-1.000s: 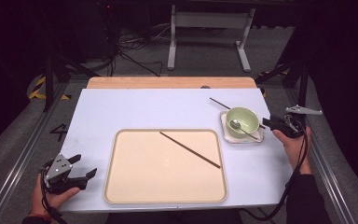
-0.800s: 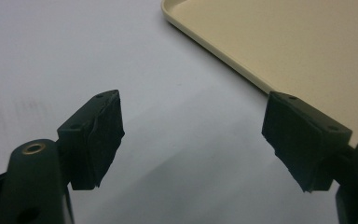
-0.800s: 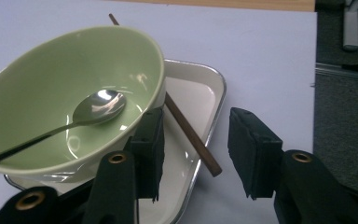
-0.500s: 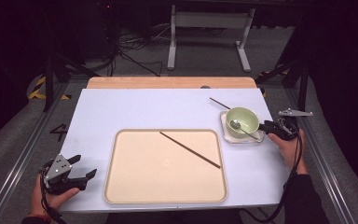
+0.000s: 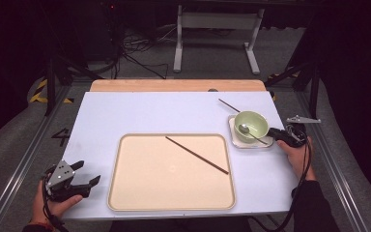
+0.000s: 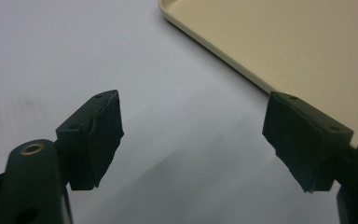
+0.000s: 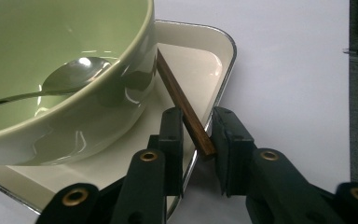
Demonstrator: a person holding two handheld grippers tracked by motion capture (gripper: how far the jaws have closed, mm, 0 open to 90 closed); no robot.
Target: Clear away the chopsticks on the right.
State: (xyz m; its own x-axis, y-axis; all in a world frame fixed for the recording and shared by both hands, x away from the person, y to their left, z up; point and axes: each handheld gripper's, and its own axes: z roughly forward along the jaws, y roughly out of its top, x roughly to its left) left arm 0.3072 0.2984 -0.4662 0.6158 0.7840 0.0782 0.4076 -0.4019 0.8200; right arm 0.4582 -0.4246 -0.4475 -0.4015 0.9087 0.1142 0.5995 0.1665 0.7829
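Observation:
A green bowl [image 5: 251,126] with a metal spoon [image 5: 245,129] in it stands on a white square plate [image 5: 234,140] at the table's right. A dark wooden chopstick [image 5: 229,106] runs from behind the bowl across the plate. My right gripper [image 5: 274,134] is at the plate's right edge. In the right gripper view the chopstick [image 7: 182,98] lies on the plate [image 7: 205,60] beside the bowl [image 7: 74,121]. Its near end is between the jaws of my right gripper [image 7: 198,126], which have just been closing; a thin gap remains. A second chopstick [image 5: 197,155] lies on the beige tray [image 5: 125,193]. My left gripper [image 5: 88,172] rests open at the front left.
The left gripper view has the open left gripper [image 6: 193,126] over bare white table, with the tray's corner [image 6: 242,70] just ahead. A wooden strip [image 5: 174,85] borders the table's far edge. Metal frame rails run along both sides.
The right gripper has sunk a little and come in against the plate's right edge. The left hand and its gripper have stayed still.

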